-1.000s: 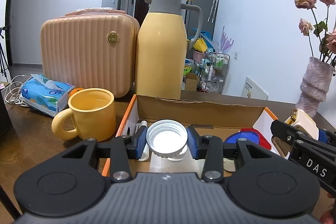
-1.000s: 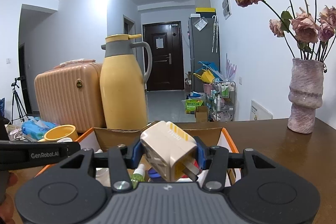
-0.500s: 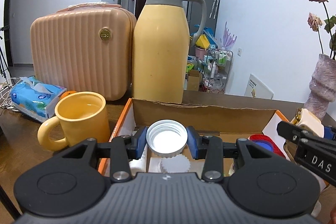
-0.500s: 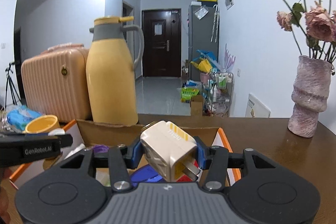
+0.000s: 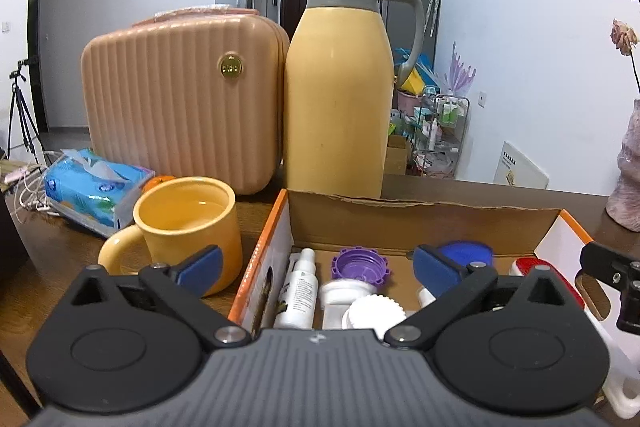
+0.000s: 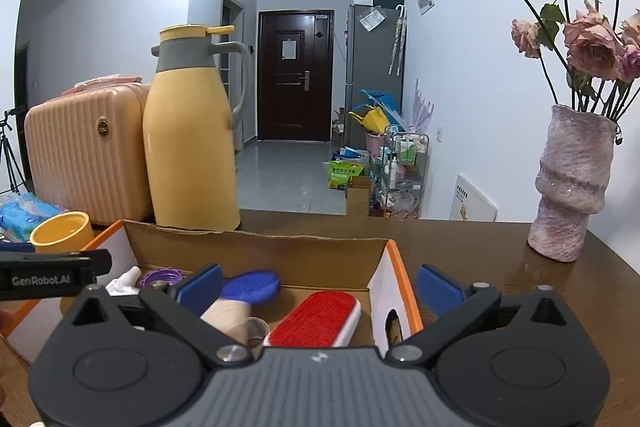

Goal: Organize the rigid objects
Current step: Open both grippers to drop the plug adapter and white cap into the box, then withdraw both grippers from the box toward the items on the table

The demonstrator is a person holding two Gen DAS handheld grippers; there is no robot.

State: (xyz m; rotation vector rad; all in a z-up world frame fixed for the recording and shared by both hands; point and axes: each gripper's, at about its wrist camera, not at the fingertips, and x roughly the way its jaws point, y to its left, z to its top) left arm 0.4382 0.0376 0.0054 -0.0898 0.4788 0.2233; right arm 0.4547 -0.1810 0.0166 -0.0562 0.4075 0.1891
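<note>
My left claw [image 5: 316,265] hangs over the left end of the open cardboard box with orange edges [image 5: 424,217], its blue-padded fingers [image 5: 200,263] spread wide with nothing between them. Below it in the box I see a small white spray bottle [image 5: 299,291] lying along the left wall, a purple ridged plastic cap [image 5: 360,265] near the back wall, a white round jar [image 5: 346,293] just in front of that cap, and a white ridged cap [image 5: 376,313] nearest me, touching the jar. A blue round lid [image 5: 468,253] sits farther right in the box.

My right claw [image 6: 318,285] hangs over the right end of the same box [image 6: 256,247], also spread wide and holding nothing. Under it lie a red-faced brush with a white rim [image 6: 316,317], tilted against the box's right wall, the blue lid [image 6: 252,287] behind it, and a cream-coloured plug adapter [image 6: 226,319] beside my left finger pad; whether it touches the pad I cannot tell.

The box rests on the dark wooden bench [image 6: 500,275]. A yellow ceramic mug [image 5: 188,223] stands just left of the box, a tall yellow thermos jug with a grey collar [image 5: 338,87] just behind it, and a ribbed peach hard-shell case [image 5: 180,99] beside the jug. A blue tissue pack [image 5: 92,187] lies behind the mug, and a mottled pink vase holding dried roses [image 6: 568,183] stands well right of the box.
</note>
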